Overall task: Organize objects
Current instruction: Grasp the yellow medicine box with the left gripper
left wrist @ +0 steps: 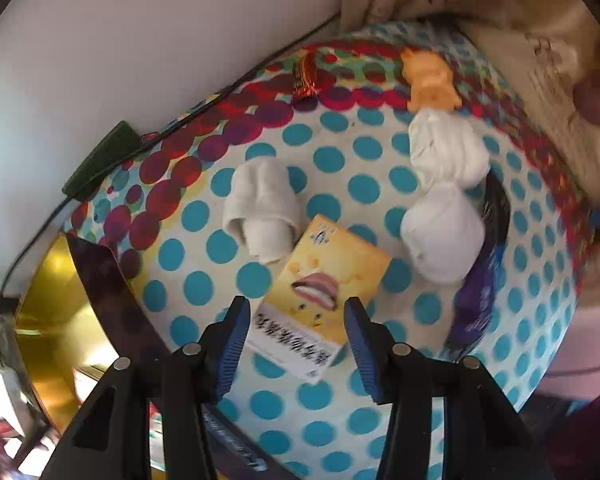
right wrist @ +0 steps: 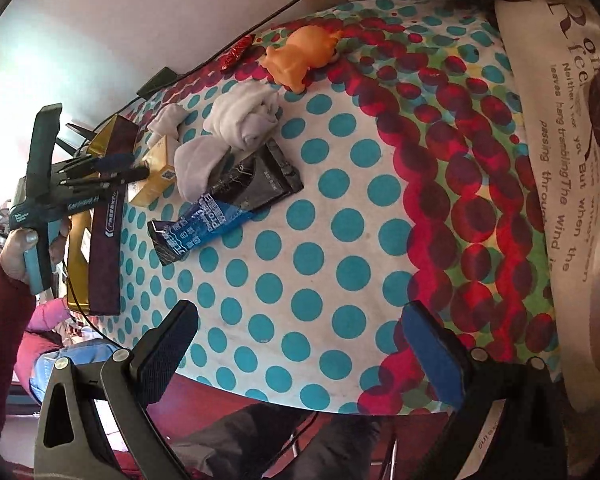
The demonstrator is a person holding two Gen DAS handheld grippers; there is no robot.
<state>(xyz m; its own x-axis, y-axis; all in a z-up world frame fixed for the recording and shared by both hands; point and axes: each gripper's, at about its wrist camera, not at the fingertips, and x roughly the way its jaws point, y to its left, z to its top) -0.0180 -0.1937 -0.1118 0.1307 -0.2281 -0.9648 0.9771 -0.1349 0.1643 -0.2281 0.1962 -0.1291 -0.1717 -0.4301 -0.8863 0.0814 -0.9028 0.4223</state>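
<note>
On the polka-dot table cover (left wrist: 332, 128) lie a yellow box with a mouth picture (left wrist: 324, 280), a rolled white sock (left wrist: 262, 208), a knotted pair of white socks (left wrist: 444, 184), an orange toy (left wrist: 430, 82), a red candy wrapper (left wrist: 306, 76) and a dark blue packet (left wrist: 478, 300). My left gripper (left wrist: 298, 316) is open, its fingers on either side of the yellow box's near end. My right gripper (right wrist: 300, 340) is open and empty above the cover's near edge (right wrist: 260, 360). The right wrist view shows the yellow box (right wrist: 156, 172), socks (right wrist: 236, 128), blue packet (right wrist: 196, 228), black packet (right wrist: 260, 180) and orange toy (right wrist: 300, 58).
A gold and dark purple open box (left wrist: 60, 312) stands at the table's left edge, also in the right wrist view (right wrist: 100, 248). A black charger and cable (left wrist: 100, 160) lie by the white wall. Printed cushions (right wrist: 560, 120) line the right side.
</note>
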